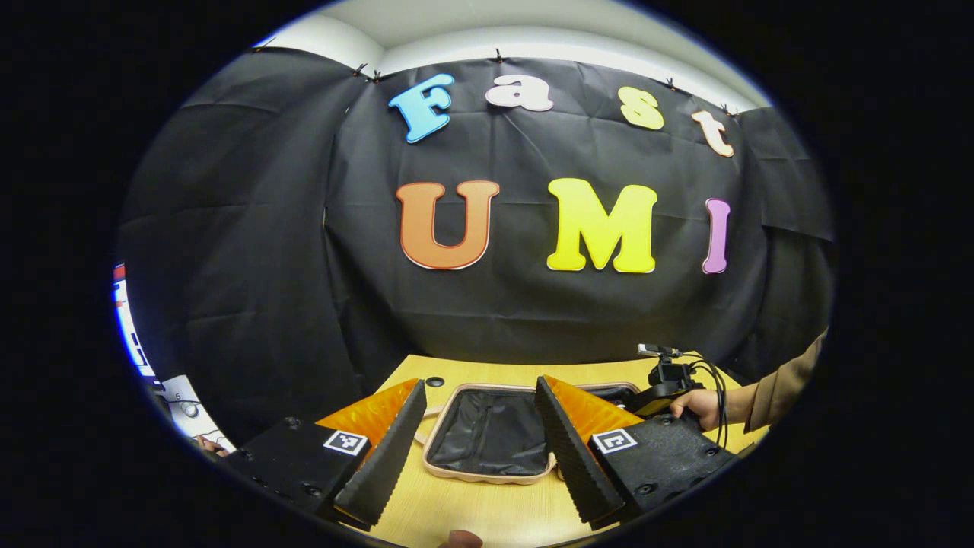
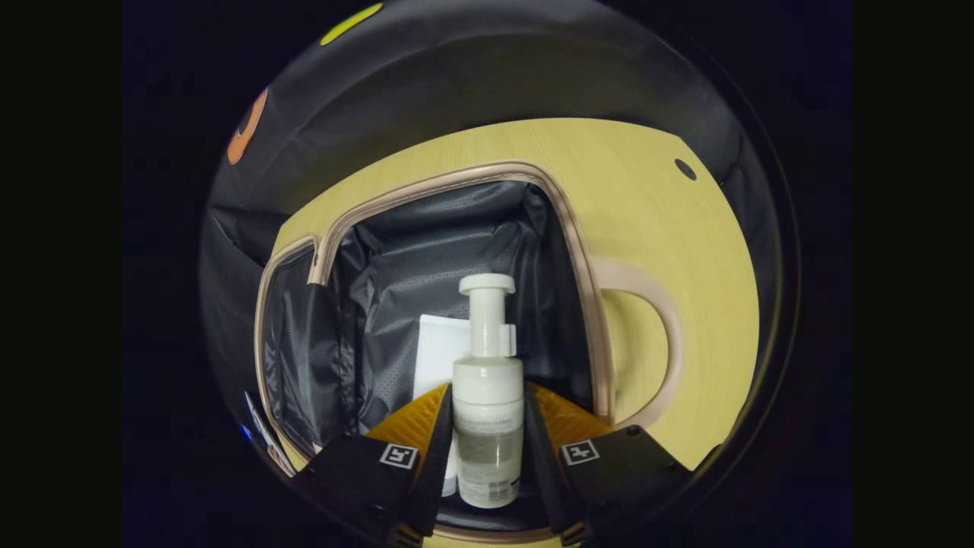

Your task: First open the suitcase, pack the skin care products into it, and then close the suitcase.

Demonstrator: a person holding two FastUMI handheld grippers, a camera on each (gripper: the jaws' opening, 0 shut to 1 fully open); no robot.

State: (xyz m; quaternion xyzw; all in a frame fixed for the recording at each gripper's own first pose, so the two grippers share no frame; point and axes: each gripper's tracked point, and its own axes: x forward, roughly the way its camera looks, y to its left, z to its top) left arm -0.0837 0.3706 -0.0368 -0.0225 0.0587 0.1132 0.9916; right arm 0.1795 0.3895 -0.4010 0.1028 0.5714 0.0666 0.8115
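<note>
Left gripper view, left tool (image 1: 475, 445): released, fingers spread wide with nothing between them, hovering above the near side of the table (image 1: 487, 510).
Left gripper view, suitcase (image 1: 487, 438): lay open and flat on the table beyond the fingers; black soft lining inside a pale pink rim.
Left gripper view, room: bare table lay on the near side of the suitcase; the table's far edge met the booth wall just behind it.
Left gripper view, hand (image 1: 704, 403): held the other tool at the suitcase's far right.
Right gripper view, right tool (image 2: 487, 449): clenched on the pump bottle (image 2: 487, 403), both pads pressing its body below the shoulder.
Right gripper view, pump bottle: over the suitcase's lined compartment (image 2: 426, 259); judged rigid, smooth plastic, light but slippery; the body was the sound hold, the thin pump neck likely weak.
Right gripper view, white tube (image 2: 437, 354): already in the compartment, just behind the bottle.
Right gripper view, edges: the rim and the handle (image 2: 662, 342) bounded the right side; open lining remained beyond the tube.
</note>
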